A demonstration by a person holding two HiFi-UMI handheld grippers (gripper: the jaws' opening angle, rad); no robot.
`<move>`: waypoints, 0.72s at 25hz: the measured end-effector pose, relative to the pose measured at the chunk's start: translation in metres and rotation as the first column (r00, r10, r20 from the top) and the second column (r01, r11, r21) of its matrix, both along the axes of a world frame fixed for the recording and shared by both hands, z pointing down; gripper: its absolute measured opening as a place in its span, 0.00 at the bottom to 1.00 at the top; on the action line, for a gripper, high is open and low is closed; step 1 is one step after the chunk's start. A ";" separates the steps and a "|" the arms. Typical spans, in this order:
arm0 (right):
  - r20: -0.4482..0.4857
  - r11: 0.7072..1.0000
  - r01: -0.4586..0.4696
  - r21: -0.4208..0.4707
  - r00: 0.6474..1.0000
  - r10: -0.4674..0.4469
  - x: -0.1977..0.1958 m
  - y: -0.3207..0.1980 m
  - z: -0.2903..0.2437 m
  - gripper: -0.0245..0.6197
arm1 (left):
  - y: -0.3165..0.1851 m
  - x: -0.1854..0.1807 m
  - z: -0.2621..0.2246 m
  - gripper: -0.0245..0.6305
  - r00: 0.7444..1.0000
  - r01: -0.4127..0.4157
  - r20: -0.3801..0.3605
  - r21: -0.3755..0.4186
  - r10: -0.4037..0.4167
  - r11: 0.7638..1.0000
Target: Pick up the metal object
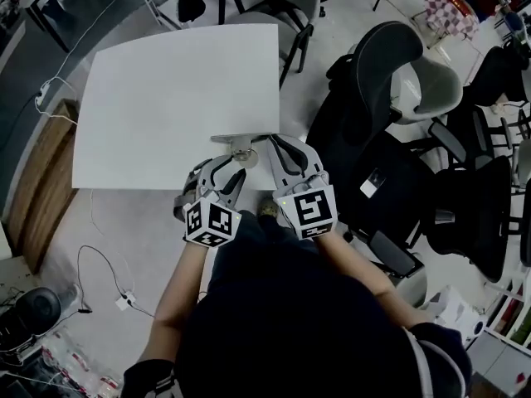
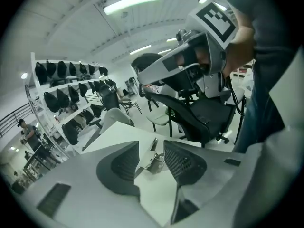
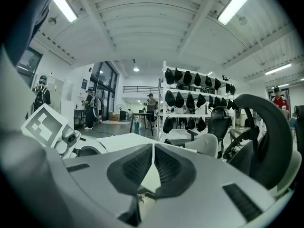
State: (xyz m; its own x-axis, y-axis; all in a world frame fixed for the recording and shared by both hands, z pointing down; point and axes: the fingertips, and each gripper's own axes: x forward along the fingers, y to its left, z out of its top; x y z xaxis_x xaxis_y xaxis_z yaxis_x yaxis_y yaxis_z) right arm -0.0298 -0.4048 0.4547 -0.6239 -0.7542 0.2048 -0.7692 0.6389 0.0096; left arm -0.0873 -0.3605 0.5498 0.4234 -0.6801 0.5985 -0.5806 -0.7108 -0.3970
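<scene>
**Metal object (image 1: 241, 145) lies between the left claw's parted jaws**

It lies at the near edge of the white table (image 1: 166, 89). The left gripper (image 1: 229, 169) is released, with one jaw on either side of it. The right gripper (image 1: 277, 143), just beside, is clenched tip to tip.

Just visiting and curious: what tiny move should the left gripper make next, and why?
Probably close the left gripper gently. Its jaws stand apart on either side of the metal object, which lies ungripped on the white table. The right gripper is shut.
</scene>
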 end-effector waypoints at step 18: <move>0.002 0.986 -0.111 -0.123 0.994 0.112 0.003 -0.020 0.023 0.08 | -0.038 -0.005 0.105 0.28 0.894 -0.192 0.358 -0.235 0.269 0.953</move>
